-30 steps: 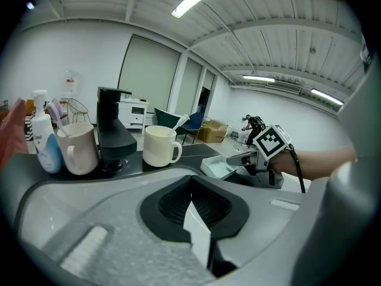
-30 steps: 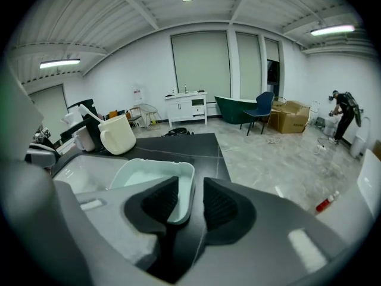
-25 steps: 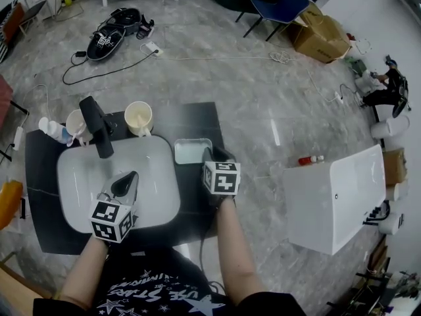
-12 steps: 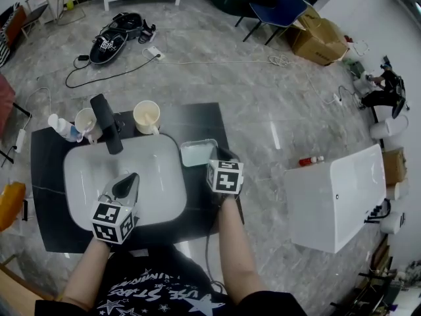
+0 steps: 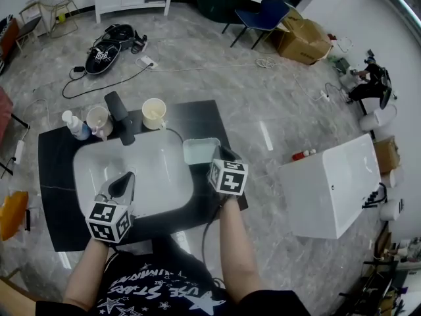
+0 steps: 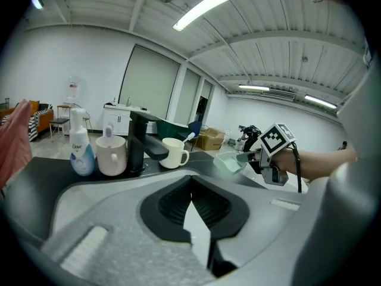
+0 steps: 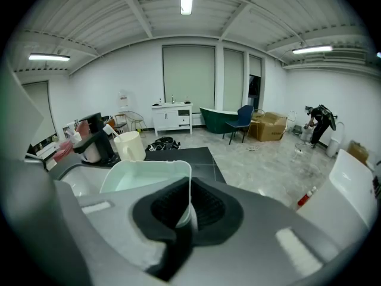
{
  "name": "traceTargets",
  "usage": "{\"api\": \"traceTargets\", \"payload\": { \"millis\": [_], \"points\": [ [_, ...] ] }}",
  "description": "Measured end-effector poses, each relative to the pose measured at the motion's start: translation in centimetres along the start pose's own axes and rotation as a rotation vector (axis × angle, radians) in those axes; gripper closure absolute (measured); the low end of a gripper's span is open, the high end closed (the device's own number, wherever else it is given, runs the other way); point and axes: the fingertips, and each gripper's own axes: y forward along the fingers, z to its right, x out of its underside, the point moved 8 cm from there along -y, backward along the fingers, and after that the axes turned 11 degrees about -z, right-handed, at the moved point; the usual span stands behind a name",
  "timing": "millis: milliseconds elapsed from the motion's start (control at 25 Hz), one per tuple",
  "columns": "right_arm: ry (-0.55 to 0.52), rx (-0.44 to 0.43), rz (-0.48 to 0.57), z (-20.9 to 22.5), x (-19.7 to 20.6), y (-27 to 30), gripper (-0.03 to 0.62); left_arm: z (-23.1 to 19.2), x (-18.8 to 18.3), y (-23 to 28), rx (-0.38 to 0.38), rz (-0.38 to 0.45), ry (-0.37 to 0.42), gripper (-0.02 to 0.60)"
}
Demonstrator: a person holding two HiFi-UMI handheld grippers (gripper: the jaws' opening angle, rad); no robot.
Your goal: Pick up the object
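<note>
Right gripper (image 7: 190,189) jaws clamped on near rim of pale tray (image 7: 143,174); left gripper (image 6: 191,186) jaws closed, empty, above sink (image 5: 141,166)

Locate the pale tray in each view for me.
Head view: tray centre, just right of the sink.
Left gripper view: tray right of centre, mid-height.
Right gripper view: tray lower centre, rim clamped in the right tool.
Shared landmark: cream mug, in all three.
</note>
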Motion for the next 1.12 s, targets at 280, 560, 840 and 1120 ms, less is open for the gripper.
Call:
{"api": "traceTargets", "payload": {
  "millis": [280,560,840,1120],
  "points": [
    [0.066,0.029,0.044,-2.8,2.4,-5.1,0.583,-1.9,1.0,-4.4,0.016,0.028,0.024,0.572],
    [0.118,0.057,0.077,-5.9,5.5,-9.5,0.583,-2.6,3.2,-8.4,0.050,0.037,0.051,0.572],
    [0.151,0.079,0.097,-8.9,9.3,-14.3,0.583,-3.3,6.2,-13.4,0.051,0.062,0.053,0.572],
    [0.173,0.091,0.130,-12.7,13.1,-19.0,0.583,-4.2,9.5,-18.2,0.068,0.090,0.051,0.572]
  ]
}}
